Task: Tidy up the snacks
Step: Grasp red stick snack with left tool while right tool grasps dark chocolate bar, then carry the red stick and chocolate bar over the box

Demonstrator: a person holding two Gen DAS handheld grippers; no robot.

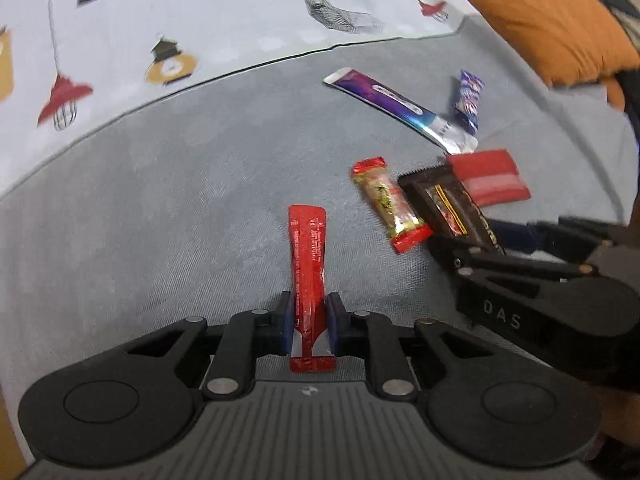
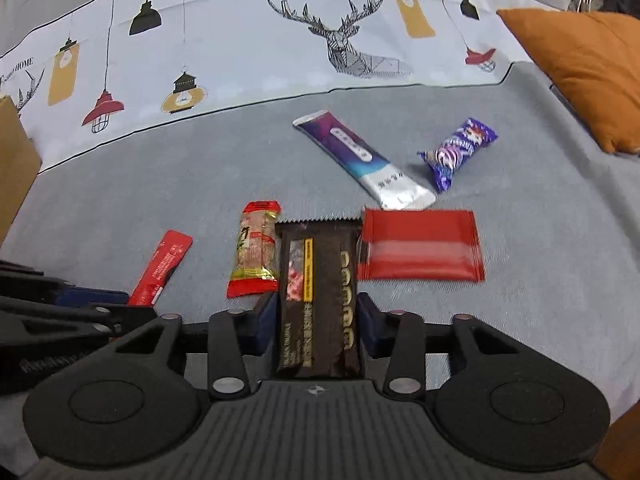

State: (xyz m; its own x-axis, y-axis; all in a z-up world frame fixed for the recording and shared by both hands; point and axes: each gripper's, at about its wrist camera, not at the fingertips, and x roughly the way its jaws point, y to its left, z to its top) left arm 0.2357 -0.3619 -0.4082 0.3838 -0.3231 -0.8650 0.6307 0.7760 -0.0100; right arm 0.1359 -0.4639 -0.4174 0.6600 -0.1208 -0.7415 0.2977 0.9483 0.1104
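My left gripper (image 1: 309, 320) is shut on a thin red stick sachet (image 1: 307, 256), which also shows in the right wrist view (image 2: 162, 266). My right gripper (image 2: 318, 322) is shut on a dark brown snack pack (image 2: 318, 300), seen in the left wrist view (image 1: 444, 204) at the right. A red and gold snack bar (image 2: 256, 252) lies left of the brown pack. A flat red packet (image 2: 420, 246) lies to its right. Farther back lie a purple and silver stick pack (image 2: 360, 160) and a small purple candy wrapper (image 2: 456, 152).
All snacks lie on a grey sofa seat (image 2: 160, 184). A printed backrest cover (image 2: 240, 40) with deer and lamps runs behind. An orange cushion (image 2: 584, 72) is at the right. A cardboard box edge (image 2: 16, 160) stands at the far left.
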